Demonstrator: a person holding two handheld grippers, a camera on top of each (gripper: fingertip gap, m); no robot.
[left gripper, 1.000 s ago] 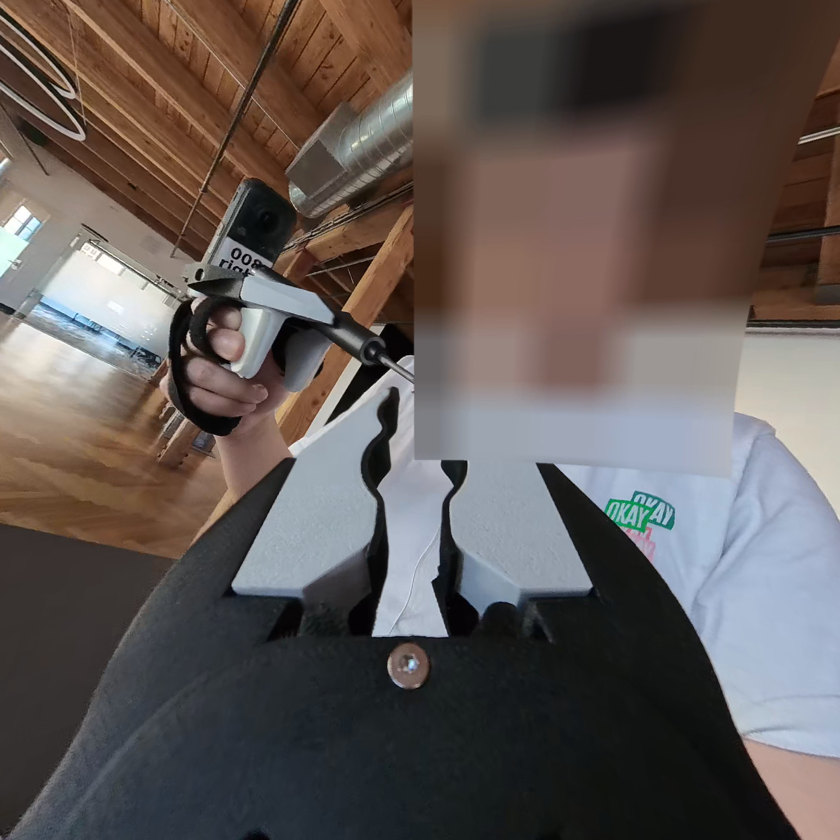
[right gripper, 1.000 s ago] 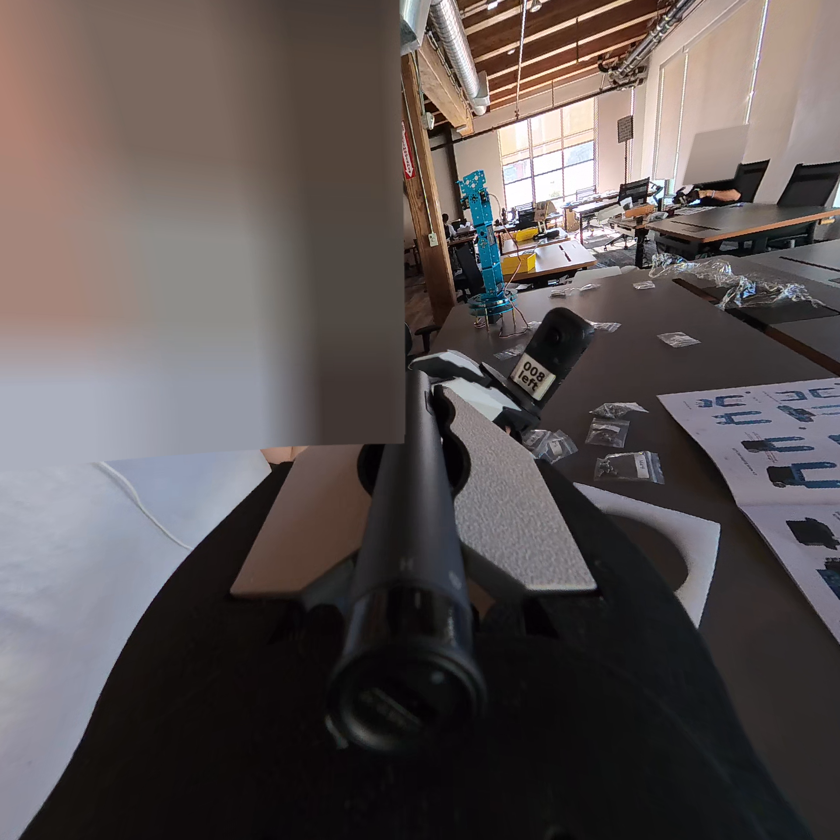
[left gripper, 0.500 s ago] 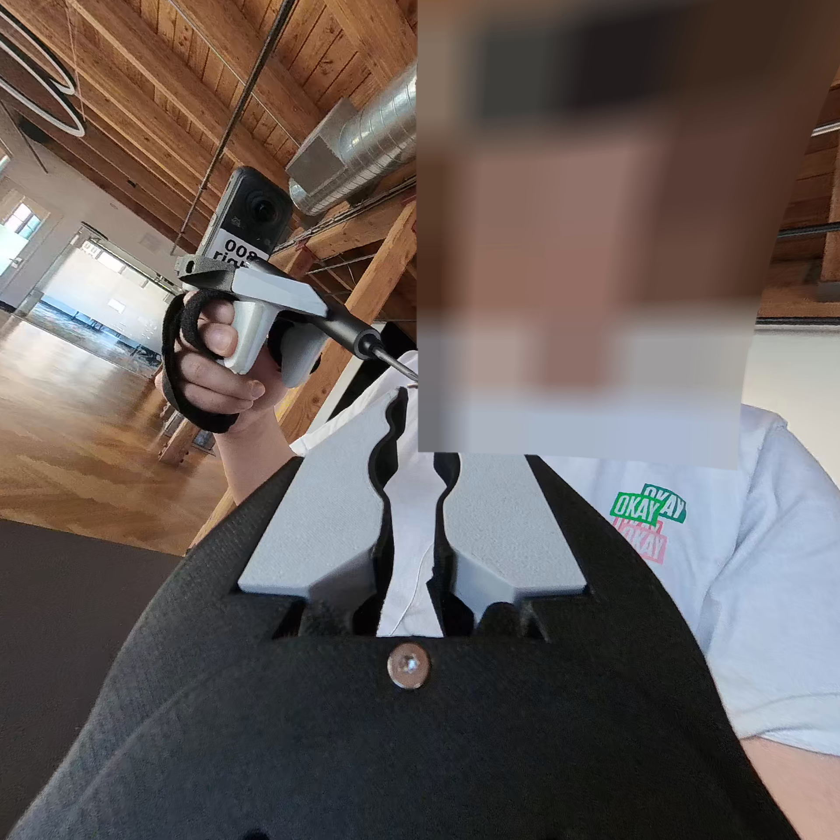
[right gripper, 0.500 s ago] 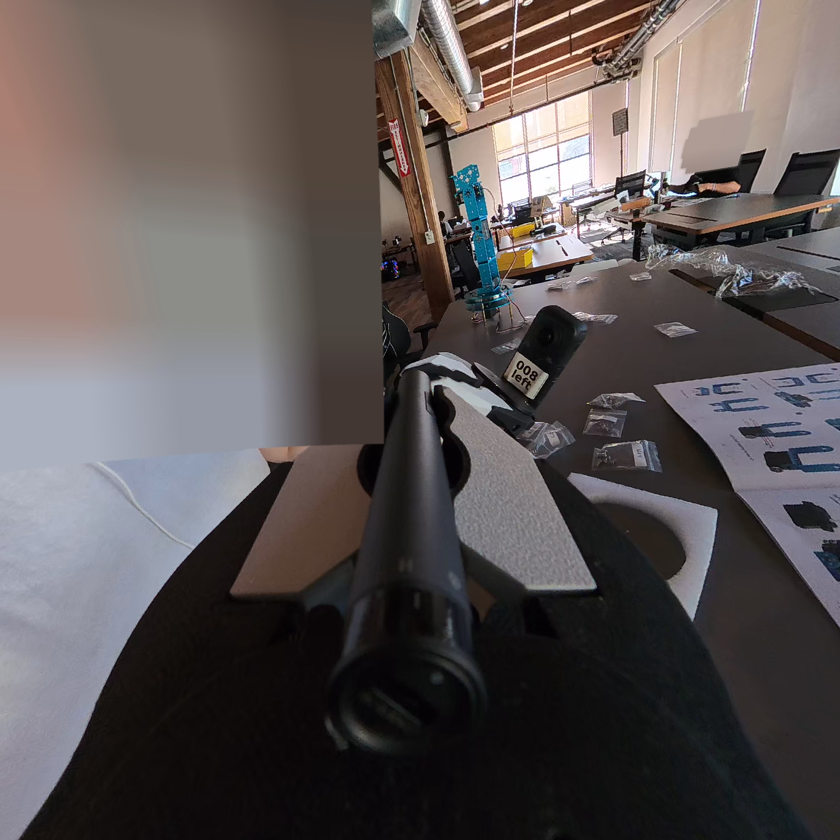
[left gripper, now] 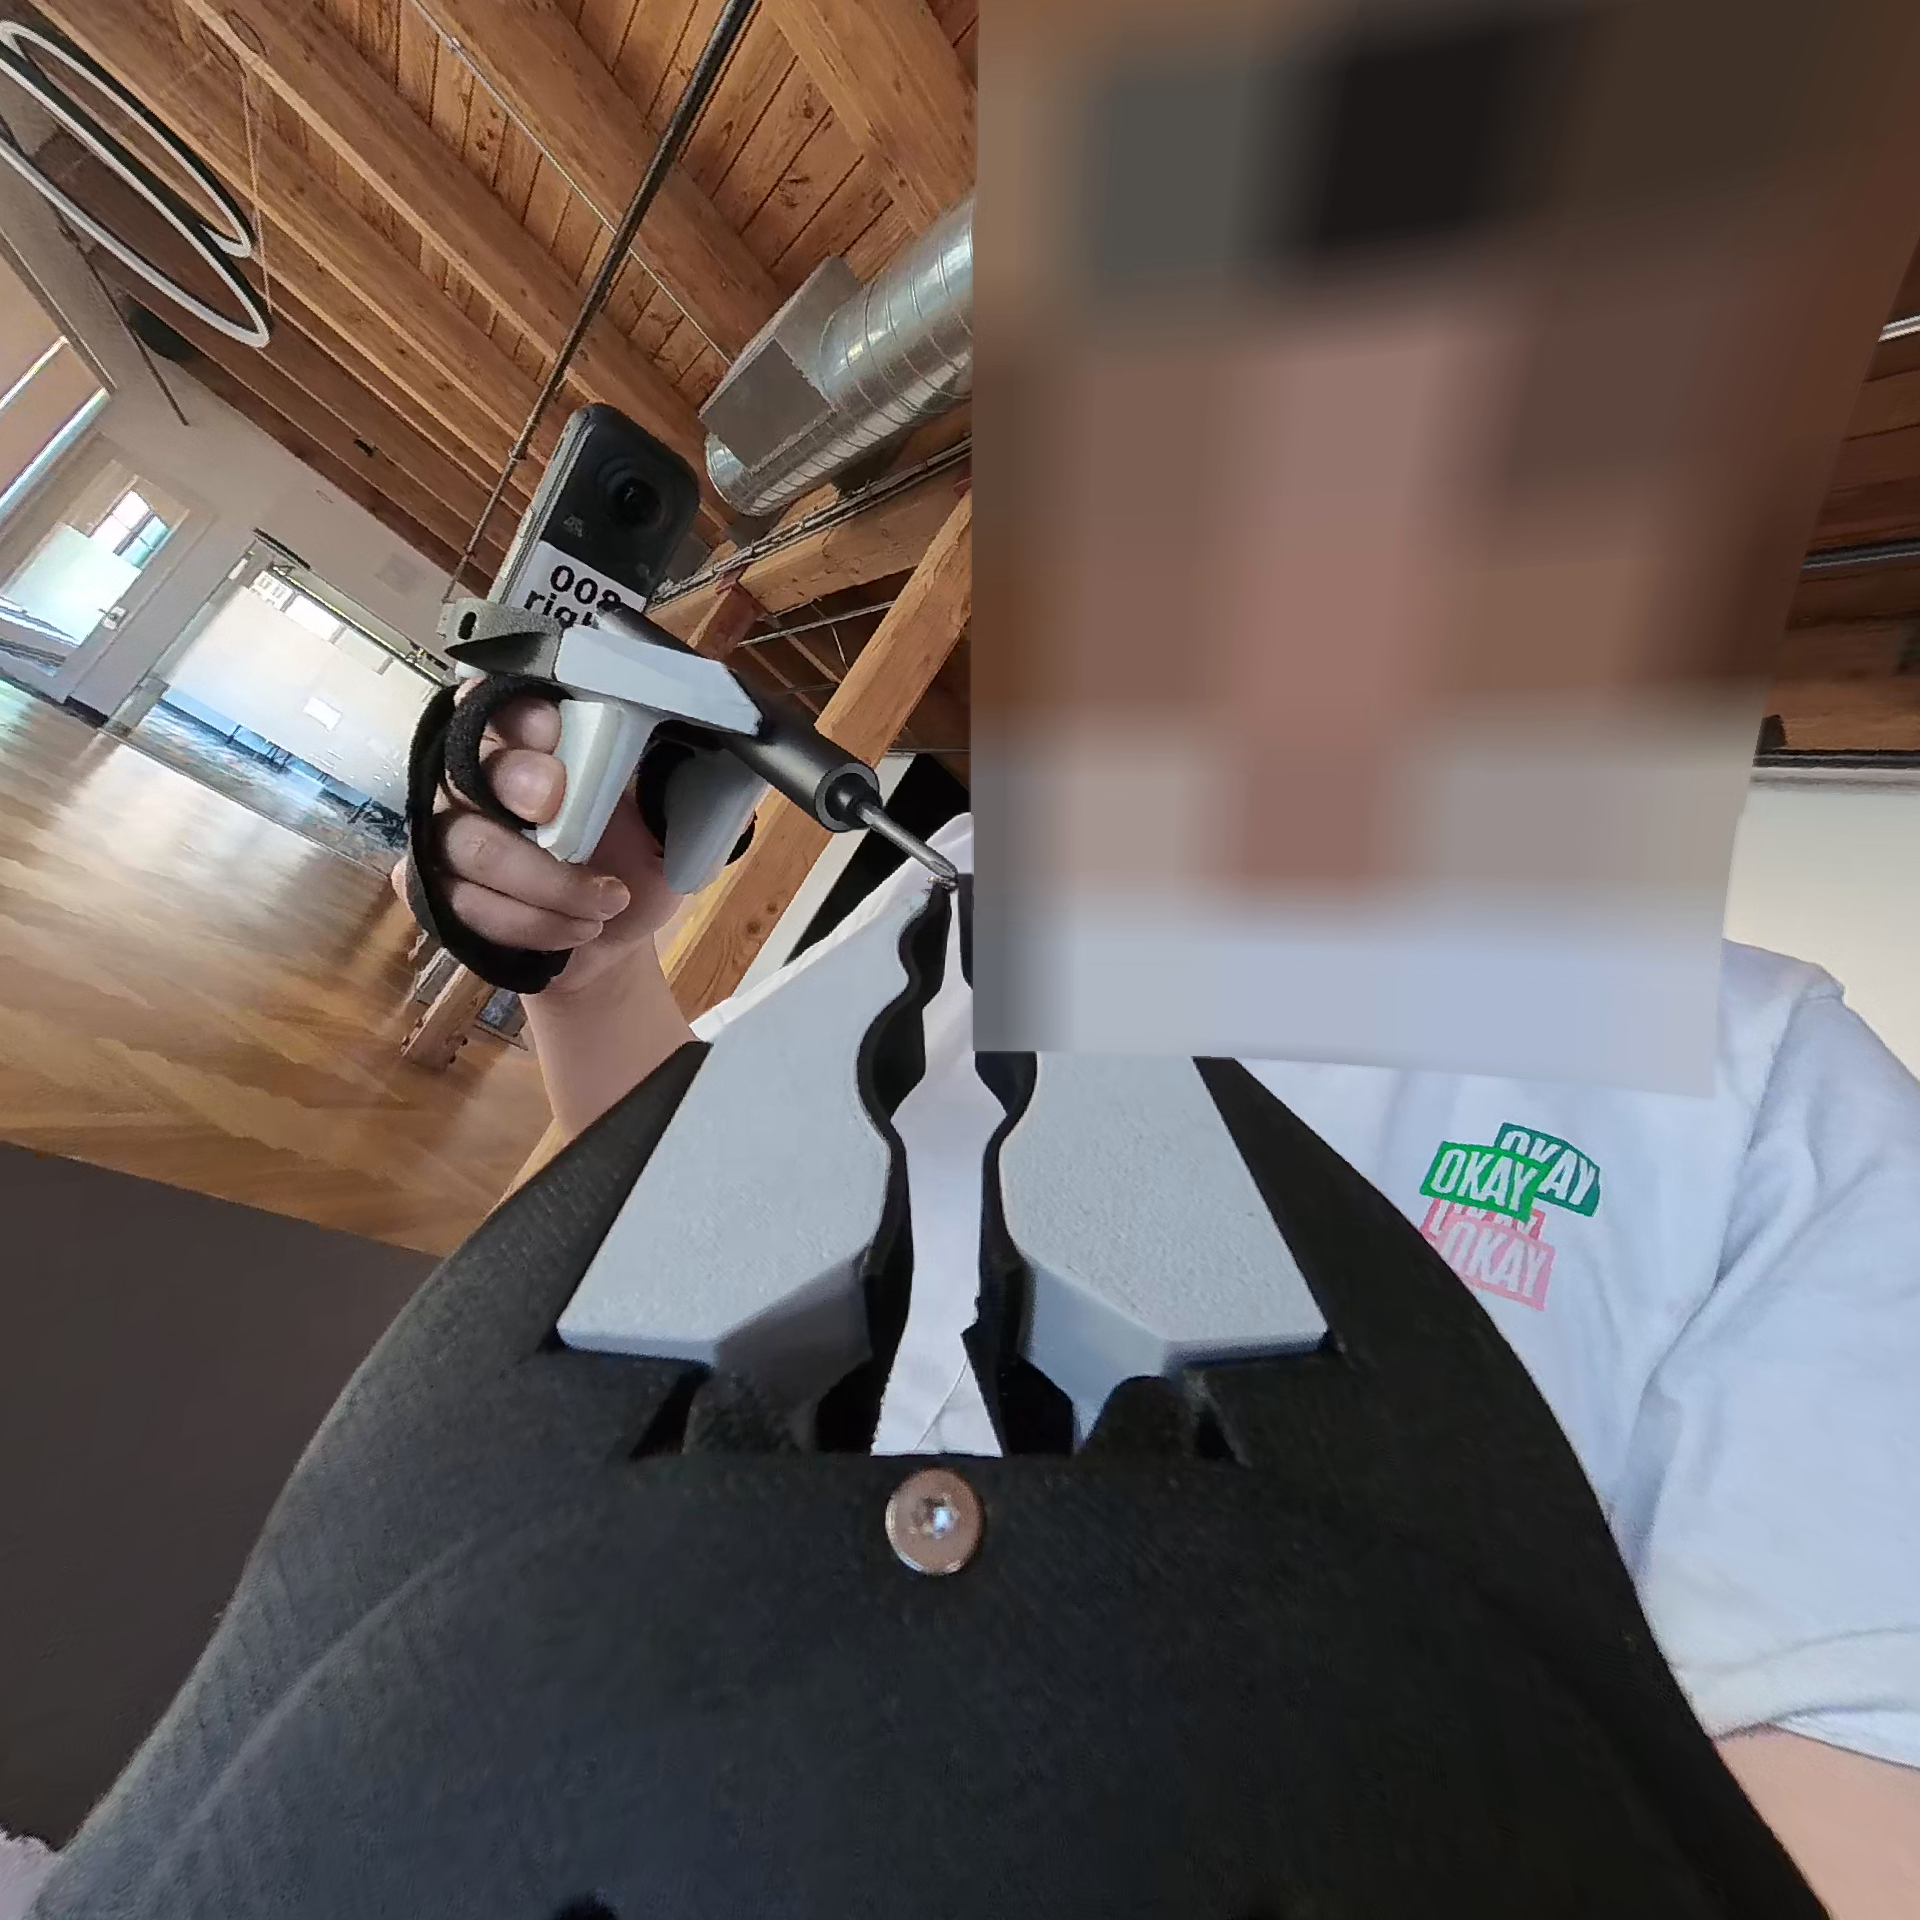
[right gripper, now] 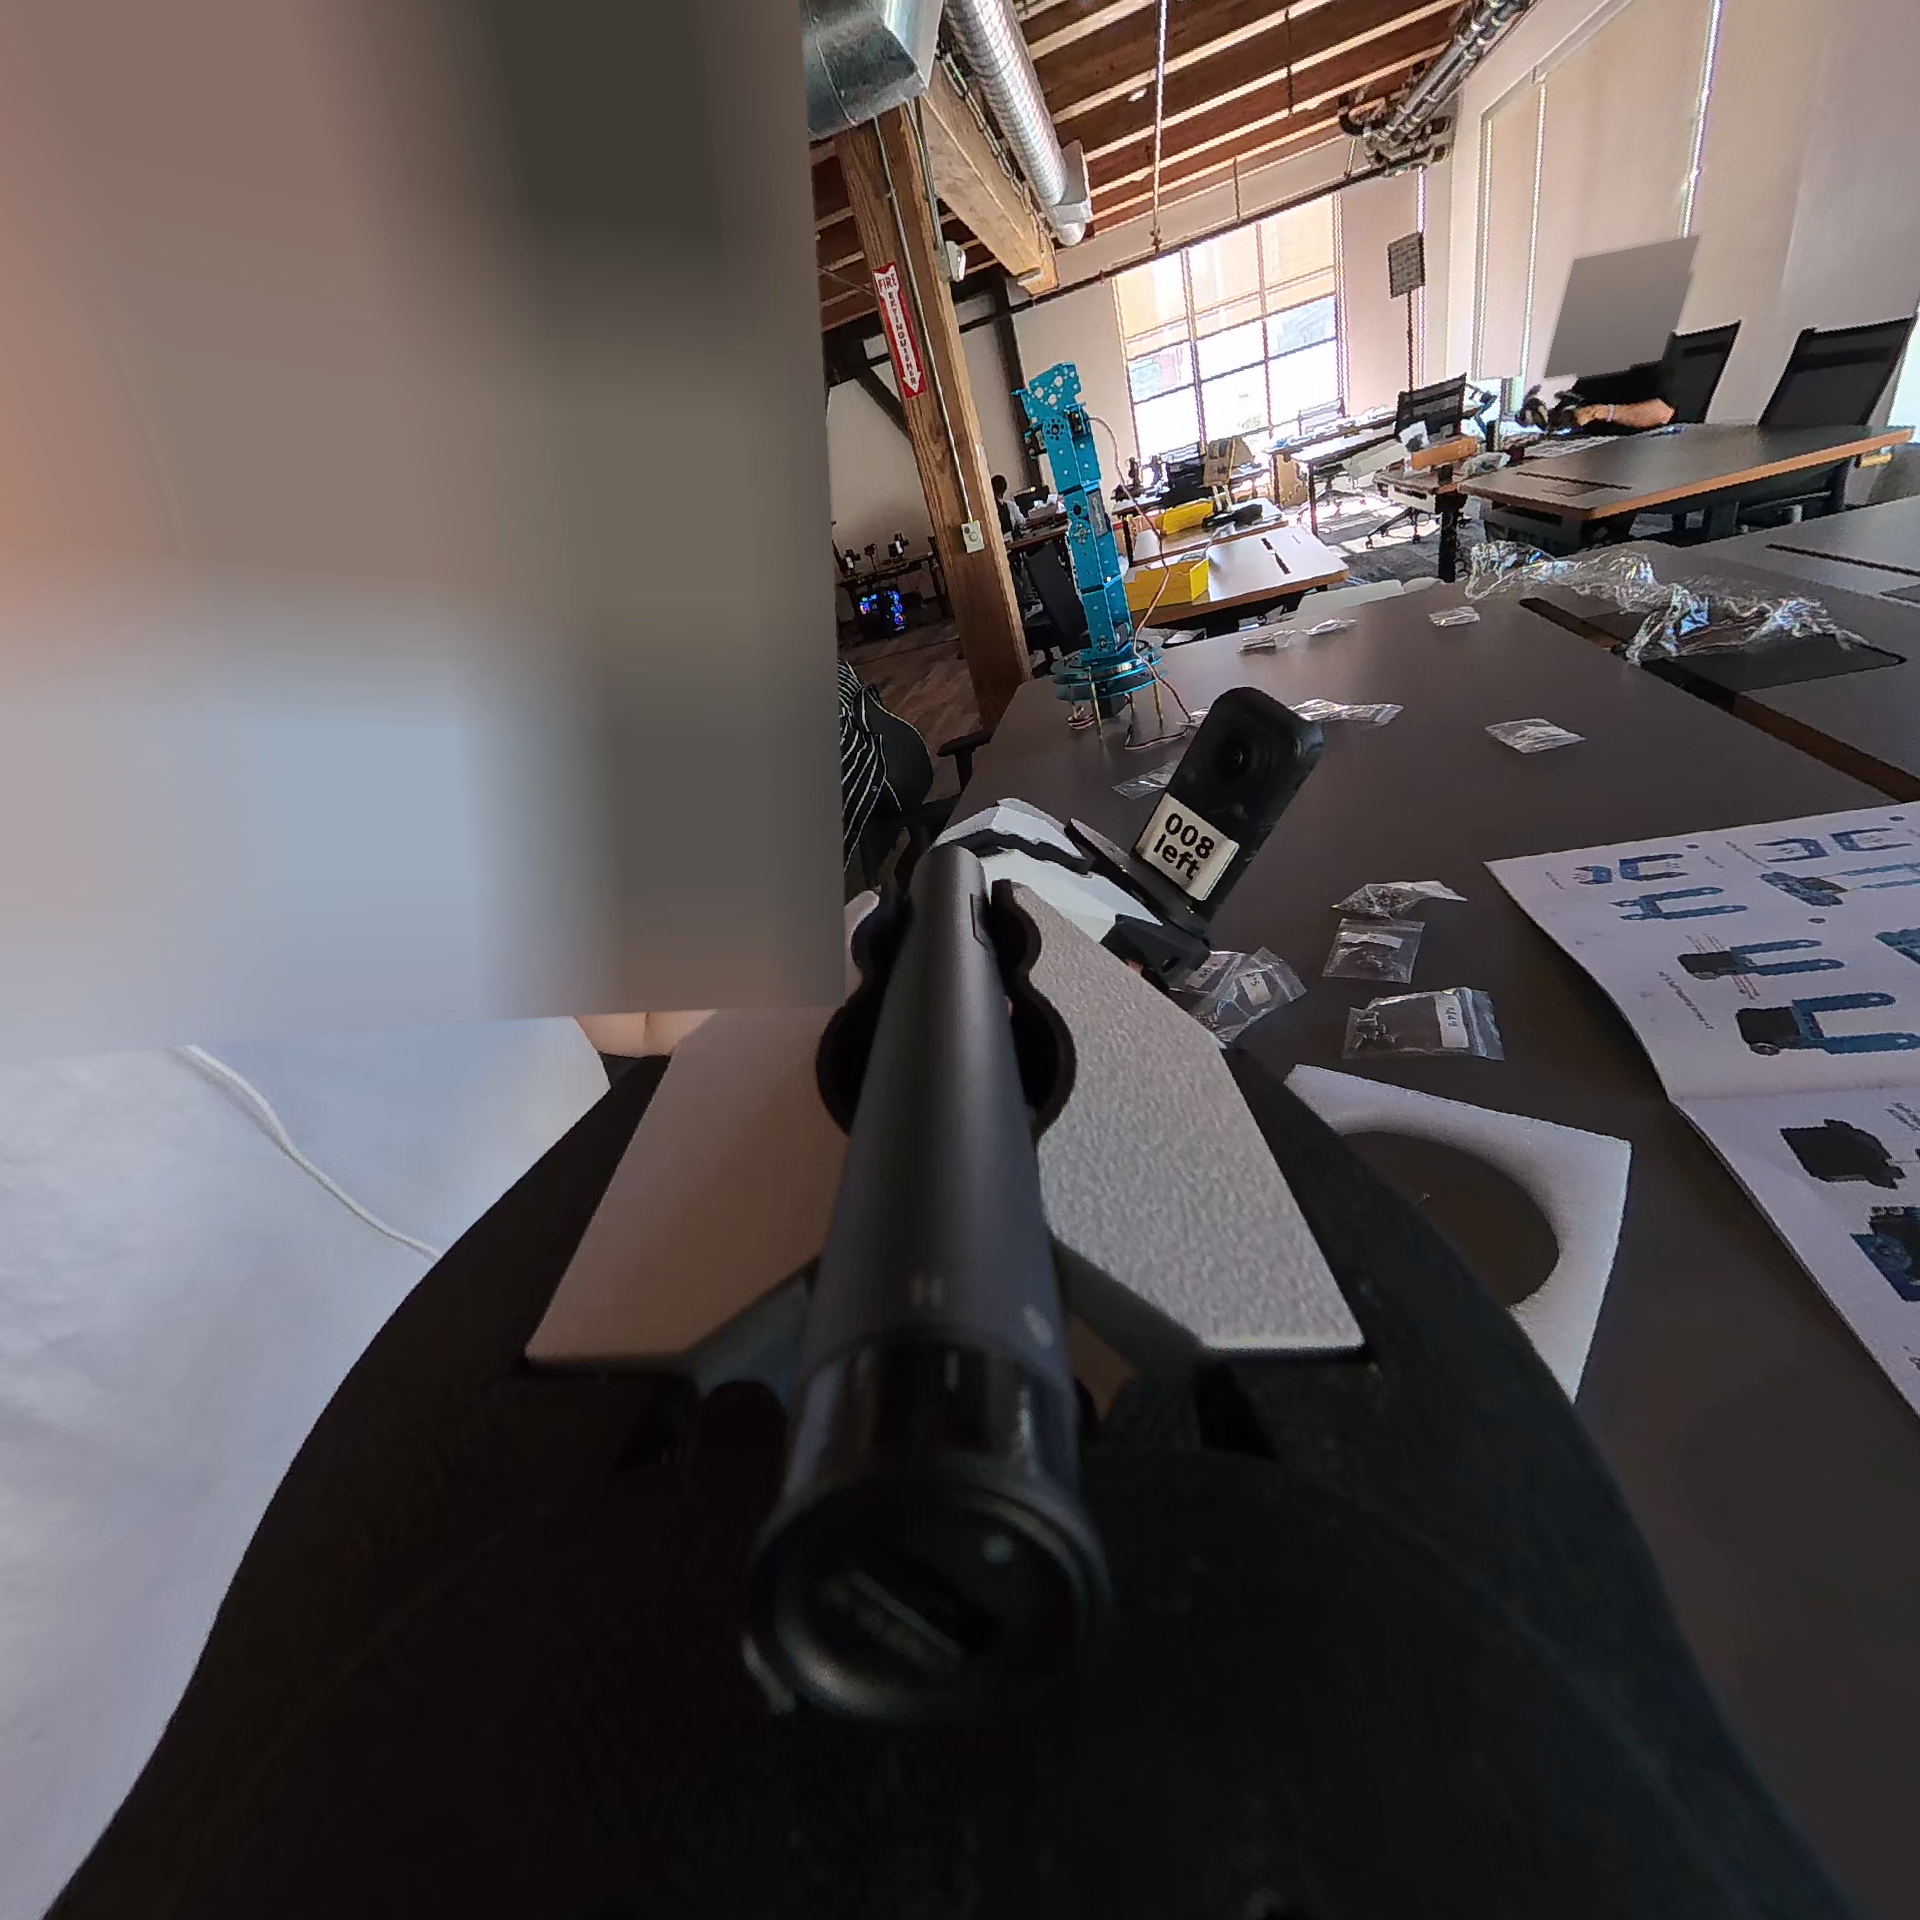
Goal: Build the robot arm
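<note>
**A:** The dark grey cylindrical electric screwdriver (left gripper: pixel 800 753): where is it now?

**B:** It is clamped lengthwise between the pale fingers of the right gripper (left gripper: pixel 717 717), which a hand (left gripper: pixel 520 883) holds up at the left of the left wrist view. The thin bit points down and to the right.

**A:** What has changed in the last second?

**B:** The bit tip and the left gripper (left gripper: pixel 940 987) have closed on each other. The tip now sits right at the end of the left-hand finger, touching a tiny glinting speck there. The gap between the left gripper's fingers has also narrowed to a slim slit, and the white T-shirt (left gripper: pixel 1662 1455) shows through it.

**A:** Are those fingers pinching the speck?

**B:** I cannot tell. One fingertip is hidden, and the speck is too small to name.

**A:** And the right wrist view?

**B:** The screwdriver (right gripper: pixel 935 1195) runs down the middle, gripped by the right gripper (right gripper: pixel 935 914). Just beyond its far end is the left gripper (right gripper: pixel 1049 862). Further right, on the dark surface (right gripper: pixel 1558 831), lie small clear bags (right gripper: pixel 1423 1023), a white foam piece with a round hole (right gripper: pixel 1558 1174) and a printed sheet with blue drawings (right gripper: pixel 1714 997). All of these lie apart from both grippers and none of them has moved.
</note>
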